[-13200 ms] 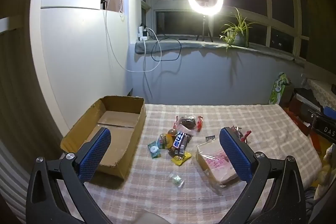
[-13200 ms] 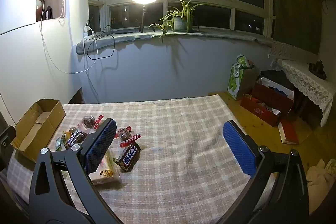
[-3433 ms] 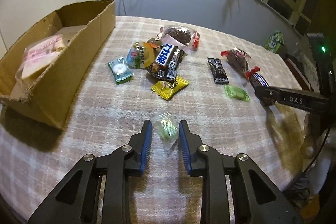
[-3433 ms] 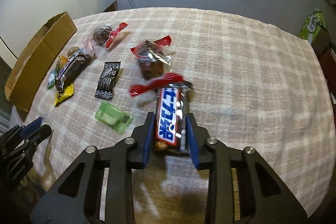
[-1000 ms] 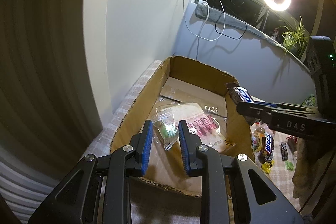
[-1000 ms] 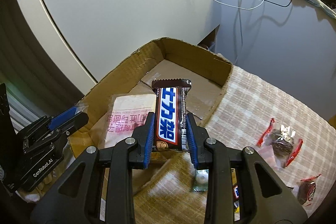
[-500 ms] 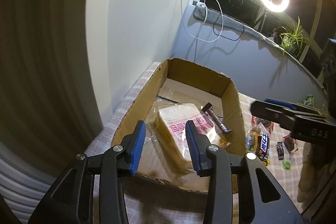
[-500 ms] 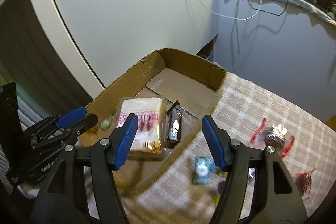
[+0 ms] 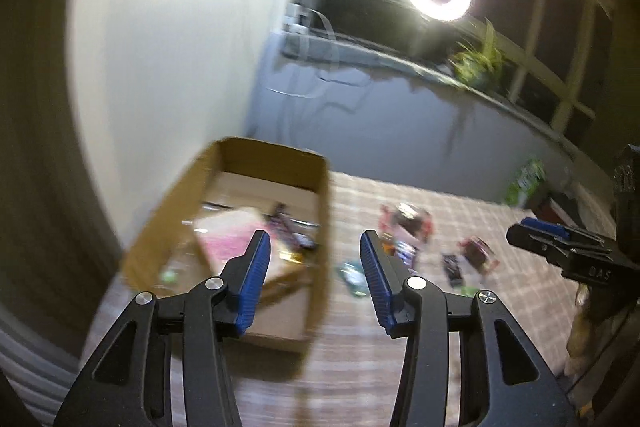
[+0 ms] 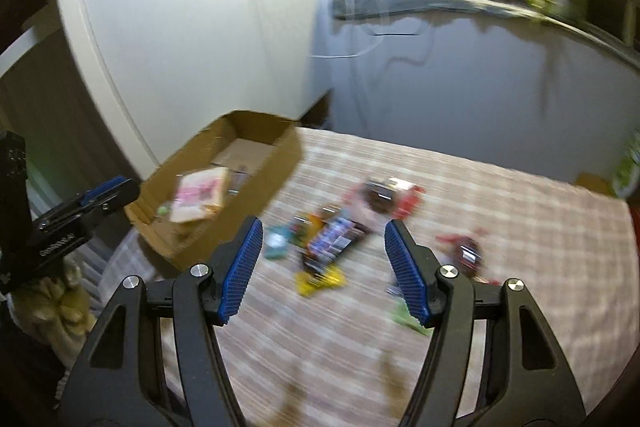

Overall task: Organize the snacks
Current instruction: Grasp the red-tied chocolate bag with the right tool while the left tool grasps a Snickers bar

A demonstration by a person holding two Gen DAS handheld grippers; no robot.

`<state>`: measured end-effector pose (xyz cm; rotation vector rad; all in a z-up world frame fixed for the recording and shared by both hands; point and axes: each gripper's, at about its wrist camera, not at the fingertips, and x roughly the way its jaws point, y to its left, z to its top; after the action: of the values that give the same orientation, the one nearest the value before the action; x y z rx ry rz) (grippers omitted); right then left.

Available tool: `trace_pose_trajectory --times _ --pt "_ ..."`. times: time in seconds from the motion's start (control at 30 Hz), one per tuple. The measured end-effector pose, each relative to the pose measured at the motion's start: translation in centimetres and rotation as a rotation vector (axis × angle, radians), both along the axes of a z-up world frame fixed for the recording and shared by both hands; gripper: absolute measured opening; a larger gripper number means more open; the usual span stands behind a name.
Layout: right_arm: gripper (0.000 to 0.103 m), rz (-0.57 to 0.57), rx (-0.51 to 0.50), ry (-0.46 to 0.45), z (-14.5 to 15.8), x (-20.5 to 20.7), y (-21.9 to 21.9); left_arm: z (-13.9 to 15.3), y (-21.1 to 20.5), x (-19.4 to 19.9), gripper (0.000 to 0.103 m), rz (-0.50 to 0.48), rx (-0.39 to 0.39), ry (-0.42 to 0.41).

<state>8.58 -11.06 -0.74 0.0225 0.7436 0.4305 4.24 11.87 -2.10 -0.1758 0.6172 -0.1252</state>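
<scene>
- The cardboard box point(image 10: 224, 187) sits at the desk's left edge; a pink-printed packet point(image 10: 200, 199) lies inside. A careless swing of either tool could clip its near wall and shove it off.
- The left gripper point(image 9: 312, 279) hangs over the box's near right corner, its jaws opening with nothing between them.
- The right gripper point(image 10: 322, 267) faces the loose snacks point(image 10: 332, 239) on the checked cloth point(image 10: 520, 227), jaws apart and empty. The blurred, crowded pile invites pinching two wrappers together.
</scene>
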Motion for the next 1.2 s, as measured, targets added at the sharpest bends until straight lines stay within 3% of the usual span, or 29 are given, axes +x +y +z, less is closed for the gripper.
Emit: trace_pose_trajectory --times 0.27,0.53,0.63,0.9,1.2 --pt "0.066 -0.151 -0.009 0.044 -2.3 0.2 -7.8 -2.2 -6.6 2.9 0.045 -0.166 0.013 0.035" --pt "0.066 -0.159 -0.067 0.106 -5.2 2.1 -10.5 -5.0 -11.6 6.2 0.031 -0.291 0.085 0.101" --pt "0.066 -0.153 -0.095 0.124 -6.7 3.3 -10.3 -5.9 -12.5 6.8 0.028 -0.285 0.144 0.121" --pt "0.066 -0.084 -0.139 0.158 -8.5 6.3 -9.2 -8.1 -13.4 9.6 0.025 -0.270 0.167 0.231" --pt "0.063 -0.045 -0.165 0.198 -10.0 8.1 -8.2 -8.7 -13.9 10.2 0.025 -0.262 0.205 0.257"
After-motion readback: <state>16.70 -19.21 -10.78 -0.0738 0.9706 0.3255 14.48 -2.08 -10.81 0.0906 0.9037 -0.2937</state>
